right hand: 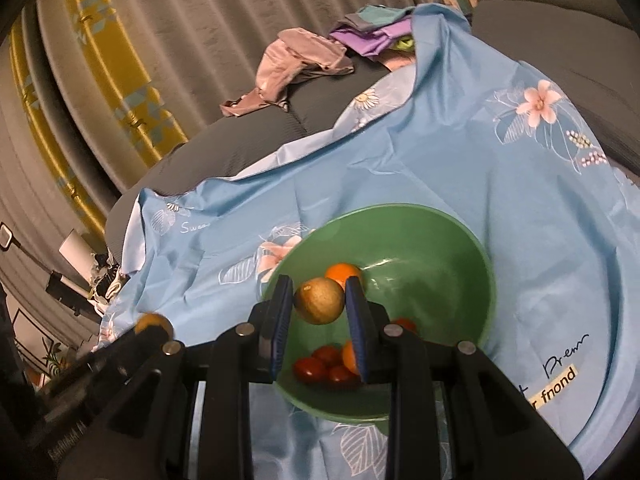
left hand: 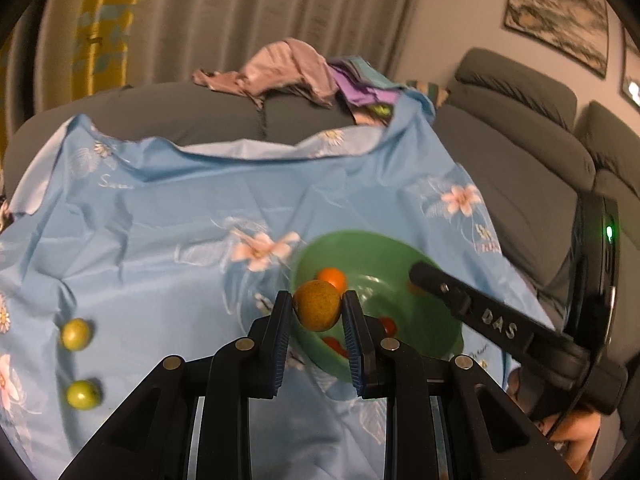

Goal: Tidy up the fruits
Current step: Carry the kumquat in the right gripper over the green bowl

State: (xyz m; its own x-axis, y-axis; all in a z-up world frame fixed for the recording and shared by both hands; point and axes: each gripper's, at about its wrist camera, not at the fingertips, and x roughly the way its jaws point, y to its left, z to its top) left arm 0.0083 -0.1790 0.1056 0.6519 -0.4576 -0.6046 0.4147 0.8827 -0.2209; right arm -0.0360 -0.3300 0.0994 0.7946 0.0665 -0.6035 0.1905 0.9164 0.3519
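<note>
A green bowl [left hand: 360, 252] [right hand: 440, 240] sits on a blue flowered cloth and holds an orange [right hand: 340, 271] and several small red tomatoes [right hand: 316, 368]. My left gripper [left hand: 317, 312] is shut on a brownish-yellow round fruit [left hand: 317, 306] over the bowl's near rim. My right gripper [right hand: 319, 302] is shut on a similar brownish-yellow fruit [right hand: 319, 300] above the bowl's left side. The right gripper's finger [left hand: 472, 308] reaches over the bowl in the left wrist view. Two green fruits [left hand: 75, 334] [left hand: 82, 395] lie on the cloth at the left.
The blue cloth [left hand: 160, 220] covers a grey sofa [left hand: 520, 160]. Crumpled clothes [left hand: 288, 68] lie at the back. Curtains hang behind. A framed picture [left hand: 560, 12] is on the wall at the right.
</note>
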